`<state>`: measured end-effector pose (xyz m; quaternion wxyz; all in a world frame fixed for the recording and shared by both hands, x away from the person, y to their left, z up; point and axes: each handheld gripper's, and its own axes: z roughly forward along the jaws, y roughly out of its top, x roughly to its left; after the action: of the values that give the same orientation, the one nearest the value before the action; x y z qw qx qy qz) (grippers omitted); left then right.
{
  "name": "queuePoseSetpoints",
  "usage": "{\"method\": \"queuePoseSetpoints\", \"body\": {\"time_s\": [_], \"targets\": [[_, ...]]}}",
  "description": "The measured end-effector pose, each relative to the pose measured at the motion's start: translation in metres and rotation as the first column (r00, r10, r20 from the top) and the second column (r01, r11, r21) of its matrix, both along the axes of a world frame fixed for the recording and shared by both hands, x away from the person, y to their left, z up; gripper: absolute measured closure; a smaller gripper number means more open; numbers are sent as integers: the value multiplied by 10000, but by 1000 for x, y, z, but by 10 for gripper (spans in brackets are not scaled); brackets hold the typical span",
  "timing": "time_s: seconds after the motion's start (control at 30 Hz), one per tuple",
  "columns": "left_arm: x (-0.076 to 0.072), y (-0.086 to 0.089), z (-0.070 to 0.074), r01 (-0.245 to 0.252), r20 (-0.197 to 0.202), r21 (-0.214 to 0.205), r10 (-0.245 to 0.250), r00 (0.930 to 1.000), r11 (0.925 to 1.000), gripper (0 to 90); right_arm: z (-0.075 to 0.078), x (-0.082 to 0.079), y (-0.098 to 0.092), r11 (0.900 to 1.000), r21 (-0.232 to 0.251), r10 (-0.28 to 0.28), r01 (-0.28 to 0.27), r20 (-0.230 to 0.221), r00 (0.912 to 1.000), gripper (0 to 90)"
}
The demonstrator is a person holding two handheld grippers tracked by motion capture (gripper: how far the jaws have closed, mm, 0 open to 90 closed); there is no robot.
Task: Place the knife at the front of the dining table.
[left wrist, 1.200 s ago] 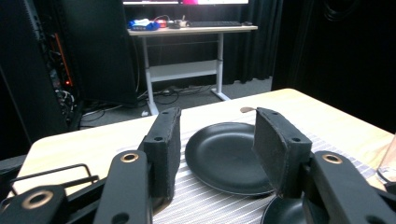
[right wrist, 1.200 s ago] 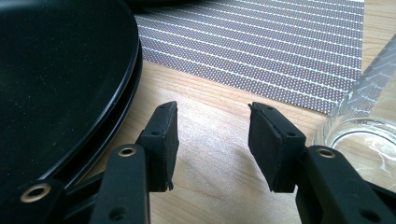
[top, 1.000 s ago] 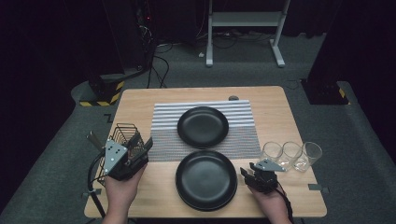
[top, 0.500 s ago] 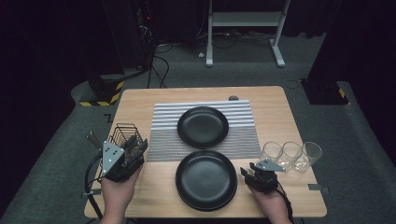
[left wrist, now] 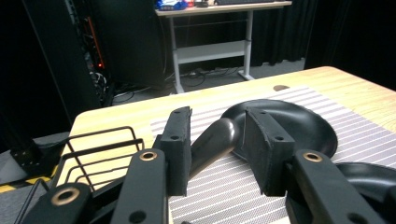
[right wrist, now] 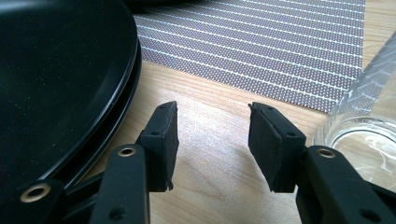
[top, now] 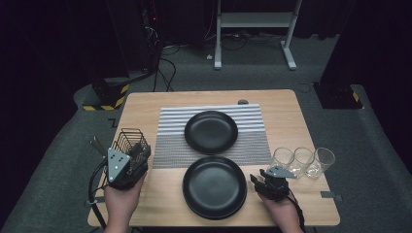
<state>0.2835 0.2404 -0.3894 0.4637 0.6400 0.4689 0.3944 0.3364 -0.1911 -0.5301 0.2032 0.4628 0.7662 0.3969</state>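
Note:
A dark rounded utensil handle slants between the jaws of my left gripper. These jaws have just been closing. The handle leans on the left pad, and a thin gap remains at the right pad. In the high view the left gripper sits at the black wire basket on the table's left side. My right gripper rests open and empty low over the wood, between the near stack of black plates and the glasses. A single black plate lies on the striped mat.
Three clear glasses stand in a row at the right; the nearest one is close beside my right jaw. The plate stack's rim is just left of that gripper. Dark floor, cables and a desk frame lie beyond the table.
My left gripper has edged slightly toward the near edge of the table beside the basket. The right gripper, plates and glasses have stayed put.

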Motion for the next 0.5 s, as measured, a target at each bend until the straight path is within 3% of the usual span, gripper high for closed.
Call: {"method": "queuePoseSetpoints", "body": {"time_s": [0.5], "targets": [[-1,0,0,-217,9,259,217,9998,9994,674,0,0,-1,10000,82,-36,36,-42,10000,524]]}}
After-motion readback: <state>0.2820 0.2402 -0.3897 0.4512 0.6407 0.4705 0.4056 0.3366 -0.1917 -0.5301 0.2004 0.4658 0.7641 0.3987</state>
